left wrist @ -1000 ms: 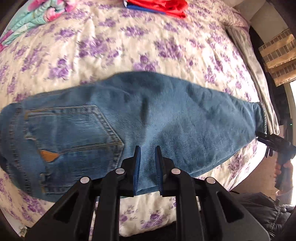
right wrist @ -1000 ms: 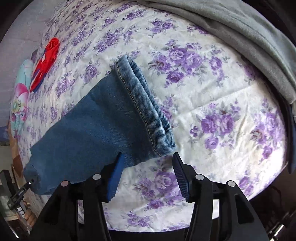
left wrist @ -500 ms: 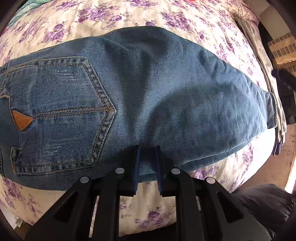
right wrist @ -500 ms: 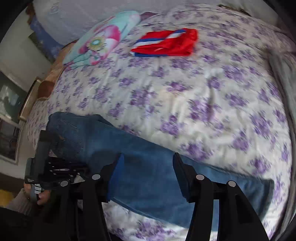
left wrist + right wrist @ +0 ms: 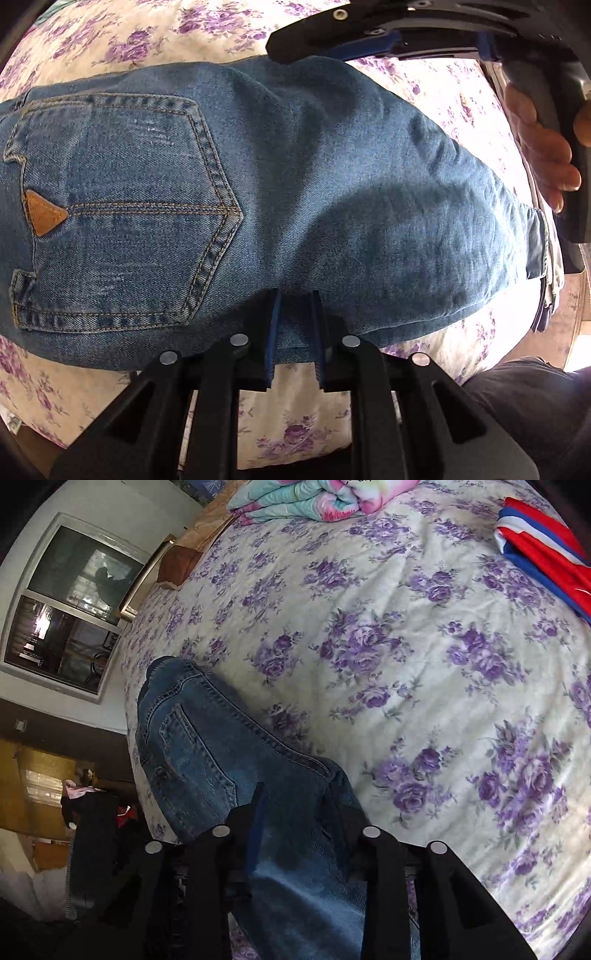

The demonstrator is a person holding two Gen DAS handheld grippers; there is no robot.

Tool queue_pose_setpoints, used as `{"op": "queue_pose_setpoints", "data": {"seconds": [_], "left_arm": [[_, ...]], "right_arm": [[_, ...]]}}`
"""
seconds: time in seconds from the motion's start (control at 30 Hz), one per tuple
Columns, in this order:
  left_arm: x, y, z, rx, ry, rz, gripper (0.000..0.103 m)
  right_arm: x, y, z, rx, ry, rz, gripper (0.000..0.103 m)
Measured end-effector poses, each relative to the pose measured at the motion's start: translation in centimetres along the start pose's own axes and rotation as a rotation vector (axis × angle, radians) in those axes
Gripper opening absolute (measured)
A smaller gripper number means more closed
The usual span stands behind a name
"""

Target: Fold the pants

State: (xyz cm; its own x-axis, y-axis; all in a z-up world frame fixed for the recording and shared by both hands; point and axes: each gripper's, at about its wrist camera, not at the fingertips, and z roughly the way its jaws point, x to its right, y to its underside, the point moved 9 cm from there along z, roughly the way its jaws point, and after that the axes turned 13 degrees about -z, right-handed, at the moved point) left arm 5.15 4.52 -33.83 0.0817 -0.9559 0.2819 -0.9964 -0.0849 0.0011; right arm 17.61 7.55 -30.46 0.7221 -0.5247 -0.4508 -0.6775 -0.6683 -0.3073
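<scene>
mid-fold, with left tongs (image 5: pixel 293 325) clamped on the near edge of the jeans (image 5: pixel 295 177) spread ahead on the bed (image 5: pixel 406 635), right tongs (image 5: pixel 295 812) apart above the denim, probably needing a grip next.

item: jeans (image 5: pixel 332 192), blue denim, orange-tan stitching
state: folded lengthwise, legs stacked, back side up
pose: flat, waist end to the left in left wrist view, hem end to the right
pocket: back pocket (image 5: pixel 122 206) facing up, small tan triangular patch (image 5: pixel 42 214) at its left edge
hem: cuff (image 5: pixel 537 243) near the bed's right edge
location: on floral bedsheet, along the near edge of the bed
right wrist view: waist end (image 5: pixel 173 701) lying flat, pocket seams visible
</scene>
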Motion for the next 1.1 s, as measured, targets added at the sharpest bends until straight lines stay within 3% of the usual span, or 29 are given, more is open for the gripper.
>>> {"op": "queue_pose_setpoints", "data": {"seconds": [0.2,0.23,0.27,0.4,0.5,0.57,0.63,0.7,0.73,0.77,0.83,0.93,1.0,1.03,1.07,1.1], "left_arm": [[-1.1,-0.8,-0.2,-0.019,0.018,-0.029,0.015],[-1.2,-0.9,-0.2,-0.020,0.020,-0.031,0.015],[-1.5,-1.2,-0.3,-0.023,0.020,-0.031,0.015],[-1.9,-1.5,-0.6,-0.023,0.011,-0.026,0.015],[-1.7,-1.3,-0.5,-0.016,-0.002,-0.017,0.015],[-1.8,-1.5,-0.6,-0.008,-0.019,-0.011,0.015],[-1.8,-1.6,-0.7,-0.019,-0.017,-0.011,0.015],[-2.0,-1.7,-1.1,-0.043,-0.003,-0.017,0.015],[-1.8,-1.9,-1.4,-0.052,0.005,-0.022,0.015],[-1.8,-2.2,-2.1,-0.052,0.012,-0.024,0.015],[-1.6,-3.6,-3.9,-0.010,0.015,-0.003,0.015],[-0.5,-6.6,-5.9,0.043,0.038,0.023,0.015],[0.2,-8.9,-5.5,0.048,0.013,0.040,0.015],[0.7,-9.8,-5.0,0.040,0.006,0.052,0.015],[1.2,-10.6,-4.2,0.031,-0.003,0.064,0.015],[1.4,-11.5,-3.6,0.019,-0.011,0.068,0.015]], "right_arm": [[0.3,0.9,2.2,-0.129,-0.005,-0.025,0.030],[0.3,0.8,2.2,-0.122,-0.004,-0.031,0.014],[0.2,0.6,2.0,-0.100,0.003,-0.034,0.010],[-0.4,-0.5,0.5,-0.038,0.115,-0.046,0.007],[1.3,0.0,3.1,-0.074,0.194,-0.050,0.007],[2.3,-0.1,3.9,-0.026,0.143,-0.001,0.010],[2.4,-0.1,3.5,-0.034,0.103,0.006,0.011],[2.4,0.3,2.1,-0.033,0.076,0.049,0.018],[2.6,0.4,0.7,-0.016,0.098,0.064,0.027],[2.9,0.4,-1.1,0.019,0.155,0.066,0.035],[3.2,0.8,-5.7,0.114,0.267,0.060,0.037],[2.8,3.2,-11.8,0.225,0.327,0.084,0.037],[2.5,5.4,-14.2,0.263,0.327,0.118,0.037],[1.8,6.7,-14.9,0.270,0.317,0.131,0.032],[1.1,8.2,-15.4,0.269,0.306,0.137,0.021],[0.5,9.6,-15.7,0.266,0.297,0.139,0.019]]}}
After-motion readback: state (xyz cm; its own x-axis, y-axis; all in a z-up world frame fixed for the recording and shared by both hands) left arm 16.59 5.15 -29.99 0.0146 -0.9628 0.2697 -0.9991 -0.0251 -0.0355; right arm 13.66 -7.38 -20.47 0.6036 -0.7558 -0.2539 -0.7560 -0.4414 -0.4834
